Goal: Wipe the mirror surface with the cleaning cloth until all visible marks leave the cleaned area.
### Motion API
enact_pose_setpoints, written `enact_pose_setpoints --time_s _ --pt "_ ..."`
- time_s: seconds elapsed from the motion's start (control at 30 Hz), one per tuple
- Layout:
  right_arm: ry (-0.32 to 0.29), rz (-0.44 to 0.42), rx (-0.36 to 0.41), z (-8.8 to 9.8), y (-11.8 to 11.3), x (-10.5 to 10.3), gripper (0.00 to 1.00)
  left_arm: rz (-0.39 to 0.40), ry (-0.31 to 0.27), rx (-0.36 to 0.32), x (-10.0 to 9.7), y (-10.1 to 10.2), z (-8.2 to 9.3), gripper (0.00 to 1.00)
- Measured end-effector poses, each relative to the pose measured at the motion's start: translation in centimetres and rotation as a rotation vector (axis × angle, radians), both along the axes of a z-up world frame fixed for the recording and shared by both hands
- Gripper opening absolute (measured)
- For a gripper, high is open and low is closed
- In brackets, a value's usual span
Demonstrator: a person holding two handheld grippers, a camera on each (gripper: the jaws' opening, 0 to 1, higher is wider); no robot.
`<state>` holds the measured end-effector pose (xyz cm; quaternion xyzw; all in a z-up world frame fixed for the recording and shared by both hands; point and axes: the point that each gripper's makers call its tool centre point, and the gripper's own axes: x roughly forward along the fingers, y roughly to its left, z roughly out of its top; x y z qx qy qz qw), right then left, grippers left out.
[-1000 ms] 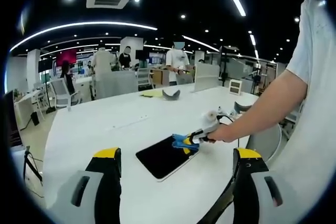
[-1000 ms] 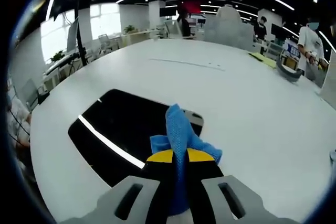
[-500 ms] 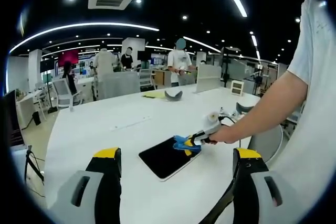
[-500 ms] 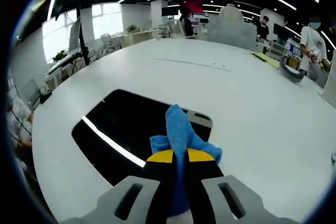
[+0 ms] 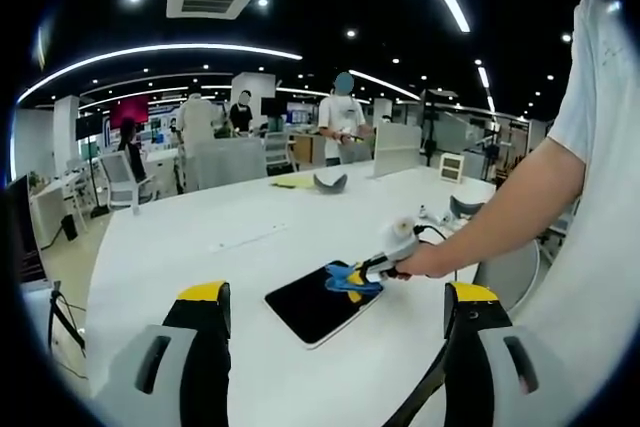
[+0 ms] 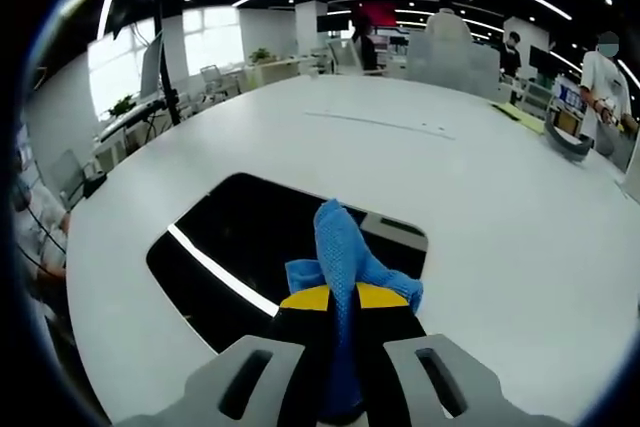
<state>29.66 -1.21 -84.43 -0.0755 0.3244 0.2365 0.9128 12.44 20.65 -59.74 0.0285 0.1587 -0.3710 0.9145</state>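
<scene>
A: Why was the mirror (image 6: 270, 247) laid flat on the table (image 6: 480, 197)?

B: Prob. so it could be wiped from above w/o being steadied. It was seen lying dark-faced on the white top, well in from the edges, w/ ceiling lights reflected as a bright streak across it.

A: And the cloth (image 6: 345, 267)?

B: Held bunched and upright in the right gripper (image 6: 343, 299), so that a blue fold stuck out past the tips. That fold was judged to be the wiping part. In the left gripper view the cloth (image 5: 348, 278) was seen at the mirror's (image 5: 315, 299) near-right edge, apparently on the glass; actual contact couldn't be confirmed.

A: Right gripper state?

B: Jaws were closed tight on the cloth, yellow tips pinched together w/ fabric between.

A: Left gripper (image 5: 340, 297)?

B: Held back and above the table, jaws spread wide, nothing between them, nothing touched. Prob. kept out of the way so mirror and cloth stayed visible, as the task asked.

A: Marks on the glass?

B: None could be made out at this res.; the surface read as plain black plus reflections. Whether cleaning was done couldn't be judged.

A: Anything else noted?

B: A person's forearm (image 5: 510, 212) was seen reaching in from the right, holding the right gripper. People (image 5: 340, 117) were seen far behind.
</scene>
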Motion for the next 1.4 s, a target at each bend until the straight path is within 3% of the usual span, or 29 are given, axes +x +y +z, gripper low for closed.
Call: enact_pose_setpoints --time_s 0.27,0.63,0.83,1.4 --pt "0.001 0.023 0.008 -0.1 0.9 0.1 0.02 -0.001 0.004 0.005 0.1 -0.3 0.0 0.89" --pt "-0.001 0.051 0.019 -0.1 2.7 -0.2 0.02 -0.046 0.043 0.012 -0.3 -1.2 -0.6 0.99" --pt "-0.003 0.063 0.022 0.0 3.3 -0.4 0.02 -0.067 0.058 0.054 -0.6 -1.4 -1.4 0.99" --pt "-0.006 0.086 0.039 0.0 4.5 -0.6 0.02 -0.049 0.064 0.063 -1.1 -1.2 -1.4 0.99"
